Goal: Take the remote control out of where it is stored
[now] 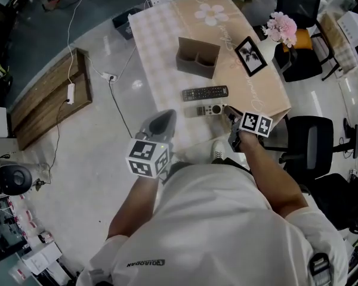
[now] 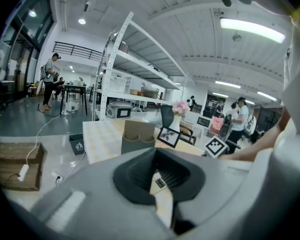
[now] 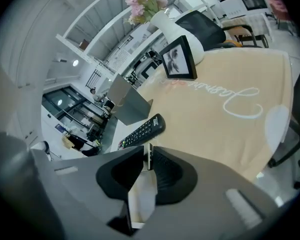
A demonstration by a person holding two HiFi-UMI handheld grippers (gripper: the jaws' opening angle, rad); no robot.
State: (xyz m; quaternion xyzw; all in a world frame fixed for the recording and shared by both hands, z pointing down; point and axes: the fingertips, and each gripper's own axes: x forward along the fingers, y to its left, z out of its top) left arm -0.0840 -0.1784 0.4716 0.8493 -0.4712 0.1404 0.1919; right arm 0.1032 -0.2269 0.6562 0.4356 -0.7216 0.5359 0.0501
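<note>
A brown two-compartment holder (image 1: pixel 198 56) stands on the beige-clothed table (image 1: pixel 167 28). In front of it lies a long black remote (image 1: pixel 205 93). A shorter grey remote (image 1: pixel 209 109) lies nearer the table's front edge. My right gripper (image 1: pixel 227 111) is at that remote's right end. In the right gripper view a thin pale edge of the grey remote (image 3: pixel 149 156) sits between the pads of the right gripper (image 3: pixel 149 164), with the black remote (image 3: pixel 141 131) and holder (image 3: pixel 129 104) beyond. My left gripper (image 1: pixel 161 123) hangs off the table's near side, jaws together and empty. It faces the holder (image 2: pixel 138 137).
A black picture frame (image 1: pixel 250 55) and a vase of pink flowers (image 1: pixel 280 27) stand at the table's right. Office chairs (image 1: pixel 310 142) crowd the right side. On the floor to the left are a power strip with cable (image 1: pixel 110 77) and a wooden pallet (image 1: pixel 48 97).
</note>
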